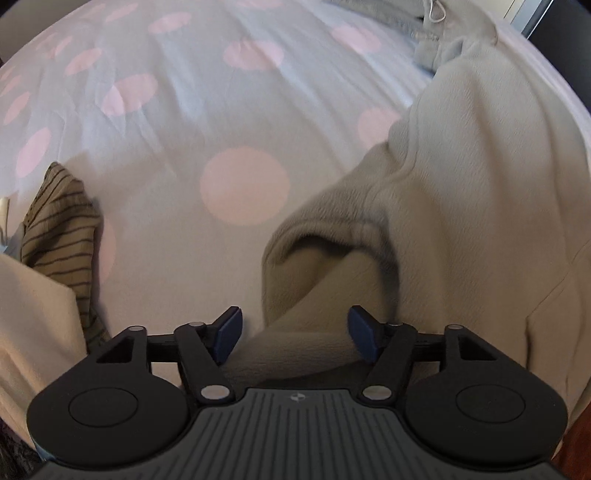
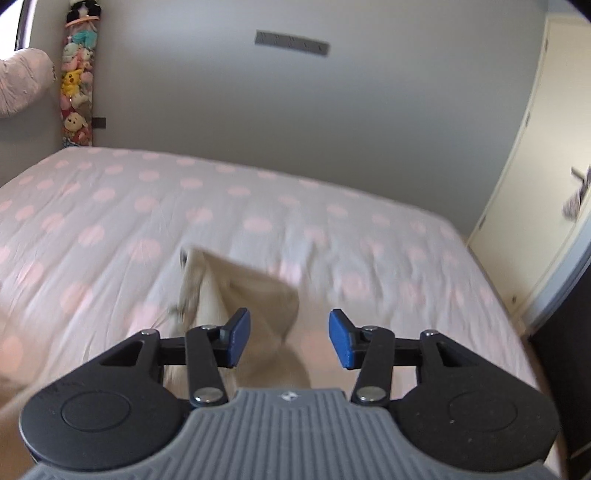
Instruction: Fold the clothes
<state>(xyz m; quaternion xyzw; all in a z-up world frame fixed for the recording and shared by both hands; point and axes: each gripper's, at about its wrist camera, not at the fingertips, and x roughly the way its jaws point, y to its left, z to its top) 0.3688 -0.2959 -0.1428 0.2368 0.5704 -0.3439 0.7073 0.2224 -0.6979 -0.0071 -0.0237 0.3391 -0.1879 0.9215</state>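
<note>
A beige fleece garment (image 1: 461, 192) lies crumpled on the polka-dot bed sheet (image 1: 184, 110), filling the right of the left wrist view. My left gripper (image 1: 293, 336) is open just above it, with a fold of the fleece lying between the blue pads (image 1: 229, 332). In the right wrist view my right gripper (image 2: 290, 339) is open over the bed, and a beige piece of cloth (image 2: 240, 291) sits below and between its pads; the view is blurred.
A striped olive garment (image 1: 59, 229) and a cream cloth (image 1: 33, 314) lie at the left. A grey hooded garment (image 1: 413, 18) lies at the far edge. The bed (image 2: 110, 221) meets a grey wall; a cream door (image 2: 535, 184) stands at right, plush toys (image 2: 77, 81) hang at left.
</note>
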